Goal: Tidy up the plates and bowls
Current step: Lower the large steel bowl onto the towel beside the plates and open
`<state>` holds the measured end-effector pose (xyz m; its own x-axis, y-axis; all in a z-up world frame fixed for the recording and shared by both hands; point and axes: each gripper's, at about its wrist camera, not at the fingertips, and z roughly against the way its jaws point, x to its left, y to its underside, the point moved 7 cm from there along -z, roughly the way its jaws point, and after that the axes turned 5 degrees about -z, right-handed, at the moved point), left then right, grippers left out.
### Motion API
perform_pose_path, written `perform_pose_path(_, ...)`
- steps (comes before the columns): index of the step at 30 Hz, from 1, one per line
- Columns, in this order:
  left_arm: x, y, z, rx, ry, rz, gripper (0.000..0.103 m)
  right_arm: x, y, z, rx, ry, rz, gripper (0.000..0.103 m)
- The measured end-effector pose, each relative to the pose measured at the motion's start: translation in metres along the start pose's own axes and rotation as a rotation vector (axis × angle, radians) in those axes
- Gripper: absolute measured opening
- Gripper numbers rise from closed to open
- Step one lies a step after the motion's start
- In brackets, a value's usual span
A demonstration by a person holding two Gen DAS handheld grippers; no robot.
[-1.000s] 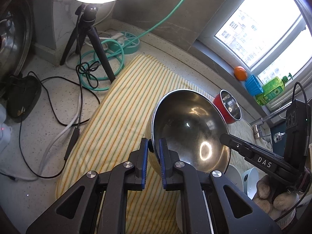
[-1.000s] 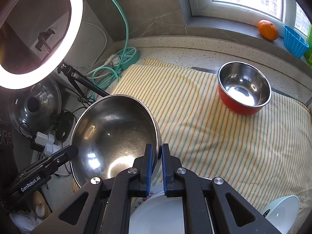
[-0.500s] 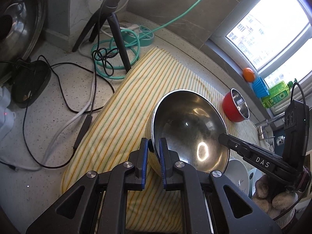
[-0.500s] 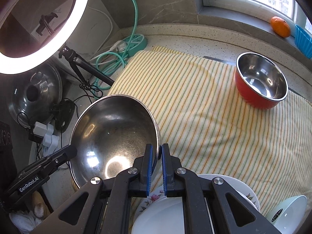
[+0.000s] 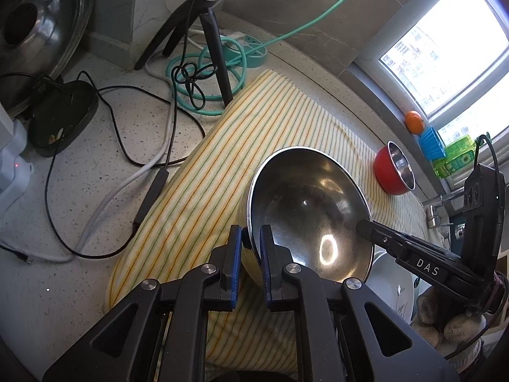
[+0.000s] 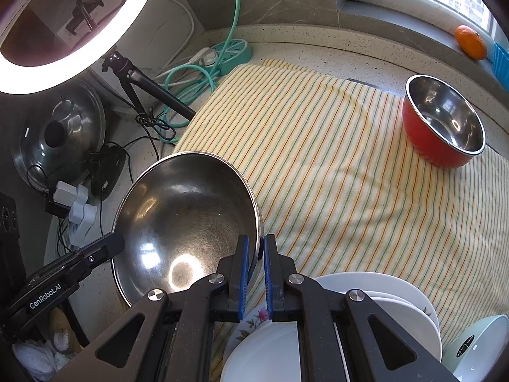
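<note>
1. Both wrist views had drifted over the last second: the red bowl (image 5: 394, 170) sat smaller and farther up the left view than before, and white plates (image 6: 375, 289) had come into the bottom of the right view, while the steel bowl (image 5: 305, 216) kept the same place between the fingers.
2. Left wrist view: the left gripper (image 5: 251, 242) had its blue-padded fingers (image 5: 234, 254) narrow, pinched on the near rim of the steel bowl, one pad outside the wall and one inside. The bowl hung tilted above a yellow striped towel (image 5: 241, 146) spread on the speckled desk (image 5: 105, 146). The right gripper (image 5: 366, 226) came in from the right and met the bowl's opposite rim. The red bowl stood upright on the towel's far end, near the window sill with an orange (image 5: 413, 121). A tripod (image 5: 210, 31), a teal cable coil (image 5: 191, 95) and black leads lay on the desk to the left of the towel.
3. Right wrist view: the right gripper (image 6: 256, 251) showed its fingers (image 6: 243, 264) narrow as well, clamped on the steel bowl (image 6: 187, 216) at its rim. The left gripper (image 6: 109, 245) reached the rim from the lower left. The stacked white plates lay just below the fingers, with a pale green bowl (image 6: 477, 340) beside them at the lower right. The red bowl (image 6: 442, 127) stood well apart on the towel (image 6: 334, 175). A lit ring light (image 6: 63, 31) filled the upper left corner.
</note>
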<state>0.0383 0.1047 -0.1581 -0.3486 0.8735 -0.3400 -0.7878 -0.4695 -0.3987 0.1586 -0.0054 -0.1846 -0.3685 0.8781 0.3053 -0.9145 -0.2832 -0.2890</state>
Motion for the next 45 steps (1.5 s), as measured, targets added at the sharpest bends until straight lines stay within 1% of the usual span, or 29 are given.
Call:
perform_pose_path(15,0.008,0.005,-0.002,0.009,-0.013,0.016,0.010,0.006,0.008,0.001,0.011,-0.019,0.008,0.009)
perform_pose_path(18,0.007,0.006,-0.001,0.009,-0.014,0.017,0.010,0.007,0.010,0.002,0.011,-0.023,0.011,0.011)
perform_pose_path(22,0.007,0.006,0.000,0.008,-0.015,0.013,0.010,0.007,0.011,0.004,0.005,-0.020,0.009,0.011)
perform_pose_path(24,0.007,0.006,0.000,0.006,-0.016,0.011,0.010,0.006,0.012,0.006,0.003,-0.022,0.005,0.014)
perform_pose_path(27,0.007,0.007,0.003,0.002,-0.016,0.009,0.010,0.004,0.012,0.010,-0.010,-0.016,0.003,0.016)
perform_pose_path(31,0.006,0.005,0.007,-0.009,-0.018,0.010,0.010,0.001,0.012,0.017,-0.032,-0.021,-0.006,0.022)
perform_pose_path(39,0.001,0.001,0.018,-0.032,-0.017,0.006,0.010,-0.010,0.011,0.039,-0.095,-0.018,-0.026,0.023)
perform_pose_path(45,-0.016,-0.004,0.024,-0.046,0.010,-0.019,0.010,-0.023,0.014,0.061,-0.152,-0.024,-0.047,0.023)
